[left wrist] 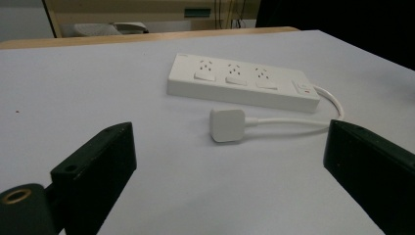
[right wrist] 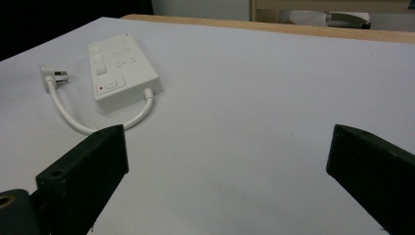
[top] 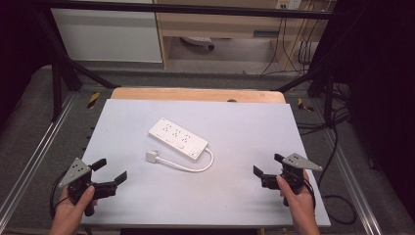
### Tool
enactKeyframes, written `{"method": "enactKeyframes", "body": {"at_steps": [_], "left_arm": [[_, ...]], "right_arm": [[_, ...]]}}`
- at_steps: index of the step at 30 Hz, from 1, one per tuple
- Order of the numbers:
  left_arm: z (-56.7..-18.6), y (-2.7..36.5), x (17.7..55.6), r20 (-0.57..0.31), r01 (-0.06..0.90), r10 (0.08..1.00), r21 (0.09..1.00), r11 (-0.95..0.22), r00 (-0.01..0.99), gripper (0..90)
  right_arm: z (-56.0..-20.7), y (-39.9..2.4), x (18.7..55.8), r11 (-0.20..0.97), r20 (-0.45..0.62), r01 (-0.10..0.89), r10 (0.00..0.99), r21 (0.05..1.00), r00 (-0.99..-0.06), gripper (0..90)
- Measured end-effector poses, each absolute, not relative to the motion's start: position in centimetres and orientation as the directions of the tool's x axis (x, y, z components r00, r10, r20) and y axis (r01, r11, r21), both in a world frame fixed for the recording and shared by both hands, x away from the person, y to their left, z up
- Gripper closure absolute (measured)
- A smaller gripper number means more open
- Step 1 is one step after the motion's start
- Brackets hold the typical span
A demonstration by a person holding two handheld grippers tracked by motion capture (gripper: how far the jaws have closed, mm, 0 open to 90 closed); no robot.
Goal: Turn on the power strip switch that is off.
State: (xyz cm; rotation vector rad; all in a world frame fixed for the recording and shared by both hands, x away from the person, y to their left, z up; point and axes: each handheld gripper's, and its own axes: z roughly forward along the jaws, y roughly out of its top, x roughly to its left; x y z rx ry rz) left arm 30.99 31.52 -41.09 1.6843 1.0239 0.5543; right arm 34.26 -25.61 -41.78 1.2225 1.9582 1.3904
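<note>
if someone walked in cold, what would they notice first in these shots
Probably the white power strip lying near the middle of the pale table, its short cord looping round to a plug resting just in front of it. Next, the left hand-held gripper and right hand-held gripper, held at the near corners with jaws open, holding nothing.

A white-topped desk (top: 235, 196) with a bare wooden strip along its far edge carries a white power strip (top: 177, 137) near its middle; the strip's short cable (top: 195, 168) loops toward the near edge, ending in a white plug (top: 151, 156) lying just beside it.
</note>
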Motion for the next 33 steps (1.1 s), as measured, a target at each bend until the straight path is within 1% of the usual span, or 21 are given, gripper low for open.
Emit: {"method": "enactKeyframes", "body": {"at_steps": [11,19,28,33], "left_arm": [[-41.2,31.3,31.0,-0.110,0.362,0.836,0.926,-0.111,0.537,5.4],[-41.3,31.3,31.0,-0.097,0.363,0.835,0.923,-0.129,0.542,5.4],[-41.5,31.2,31.2,-0.115,0.384,0.837,0.916,-0.120,0.536,5.4],[-41.4,31.2,31.1,-0.096,0.372,0.836,0.918,-0.136,0.540,5.3]], "right_arm": [[-41.4,-24.8,34.3,0.100,0.138,0.399,0.840,0.911,-0.525,2.1],[-40.7,-24.0,35.6,0.112,0.131,0.391,0.829,0.914,-0.543,2.2],[-39.8,-22.7,36.5,0.140,0.117,0.383,0.809,0.913,-0.576,2.2],[-39.4,-21.8,37.1,0.159,0.114,0.392,0.801,0.906,-0.588,2.2]]}}
